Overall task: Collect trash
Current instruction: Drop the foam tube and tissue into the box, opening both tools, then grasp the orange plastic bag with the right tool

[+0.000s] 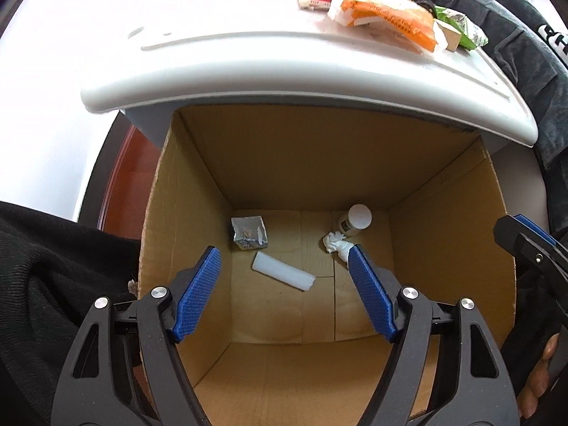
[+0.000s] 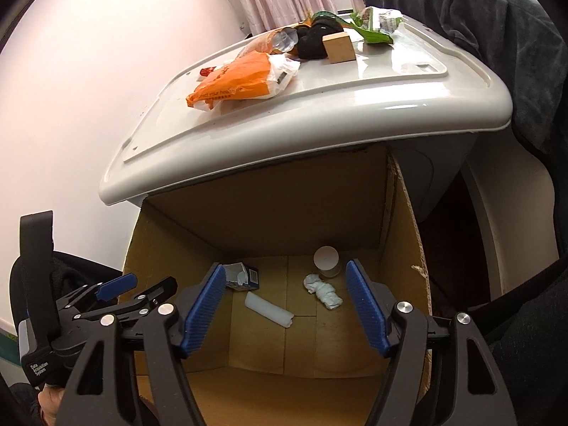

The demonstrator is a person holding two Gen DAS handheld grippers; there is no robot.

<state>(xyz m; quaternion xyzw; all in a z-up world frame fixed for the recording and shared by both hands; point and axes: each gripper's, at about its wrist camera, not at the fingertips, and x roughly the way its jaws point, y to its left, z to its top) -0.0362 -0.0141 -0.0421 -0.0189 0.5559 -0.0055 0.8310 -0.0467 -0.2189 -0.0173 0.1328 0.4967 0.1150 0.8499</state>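
Both jaws gape wide, empty, on the left gripper [image 1: 284, 262] and right gripper [image 2: 285, 280] over the cardboard box [image 1: 301, 163]. Foam roll [image 1: 283, 270], tissue [image 1: 335, 243] and bottle [image 1: 356, 220] lie inside.

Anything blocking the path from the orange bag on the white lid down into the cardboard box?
Nothing visible does. The orange bag lies on the white lid, whose front edge overhangs the cardboard box; the box's opening is clear.

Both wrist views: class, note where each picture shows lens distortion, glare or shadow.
Left wrist view: fisheye bends the white lid's edge into an arc; the box floor lies shaded. Right wrist view: glare streaks the lid's rim; dark vignette fills the corners.
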